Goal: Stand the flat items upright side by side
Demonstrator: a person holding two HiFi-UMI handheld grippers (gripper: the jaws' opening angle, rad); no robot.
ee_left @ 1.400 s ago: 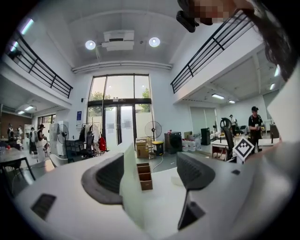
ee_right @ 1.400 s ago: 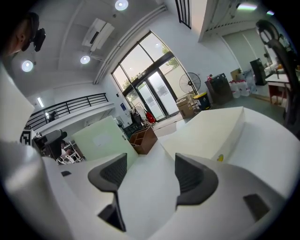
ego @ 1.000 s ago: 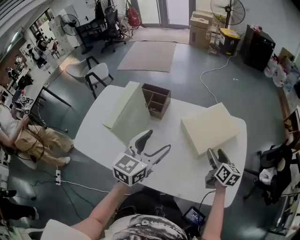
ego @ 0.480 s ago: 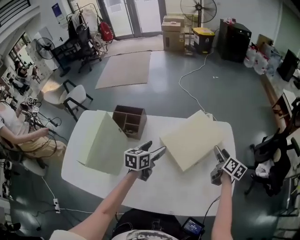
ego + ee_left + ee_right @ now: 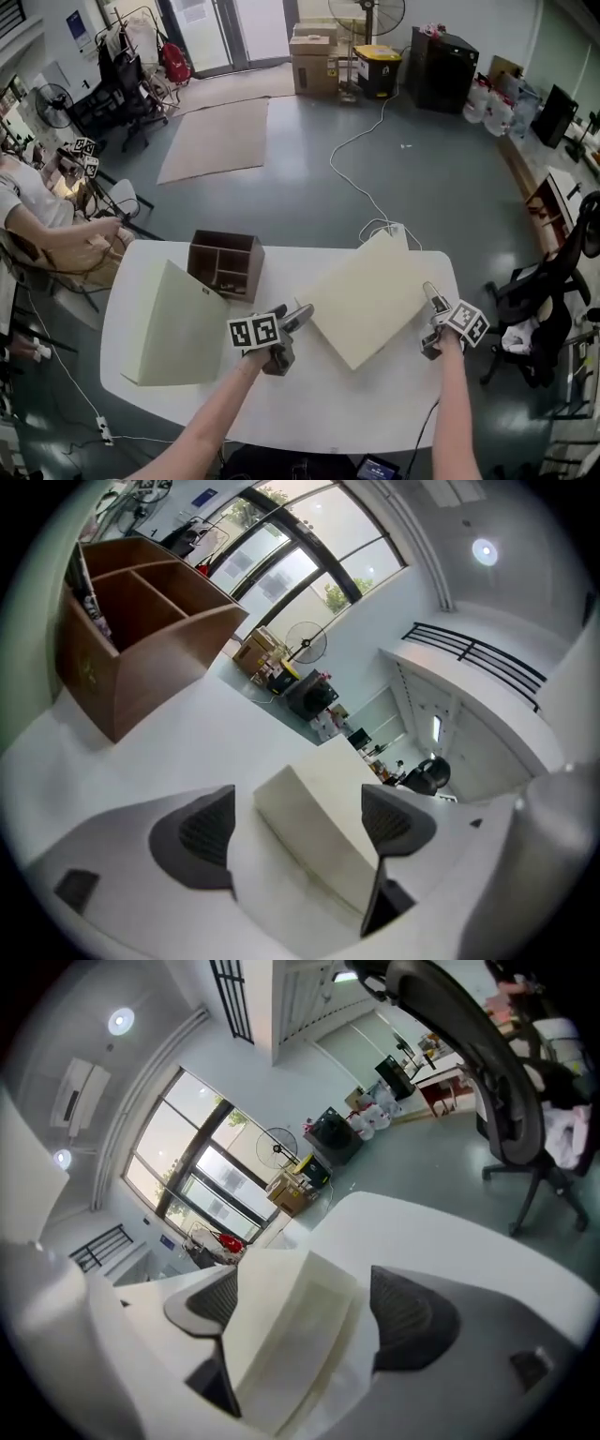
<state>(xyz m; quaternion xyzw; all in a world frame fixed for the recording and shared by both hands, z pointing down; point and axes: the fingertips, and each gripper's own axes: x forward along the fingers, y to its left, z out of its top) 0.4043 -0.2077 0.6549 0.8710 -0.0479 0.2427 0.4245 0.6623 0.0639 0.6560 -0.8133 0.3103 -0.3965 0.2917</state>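
A cream flat slab (image 5: 366,295) lies on the white table (image 5: 309,412), right of centre. My left gripper (image 5: 292,315) is at its near-left corner. In the left gripper view that corner of the slab (image 5: 319,841) sits between the opening jaws, with a gap at the left pad (image 5: 202,832). My right gripper (image 5: 428,294) straddles the slab's right edge (image 5: 281,1335); its jaws are opening too, with the right pad (image 5: 408,1321) off the slab. A second cream slab (image 5: 173,323) stands tilted on the table's left, beside a brown wooden divider box (image 5: 225,264).
A person (image 5: 47,225) sits left of the table. An office chair (image 5: 544,281) stands close to the table's right end. The box (image 5: 141,639) is just left of my left gripper. A white cable (image 5: 361,178) runs across the floor beyond the table.
Both grippers have moved forward onto the lying slab, left at its near-left corner, right at its right edge. Their jaws stand wider. The head camera has swung so the table sits lower in view.
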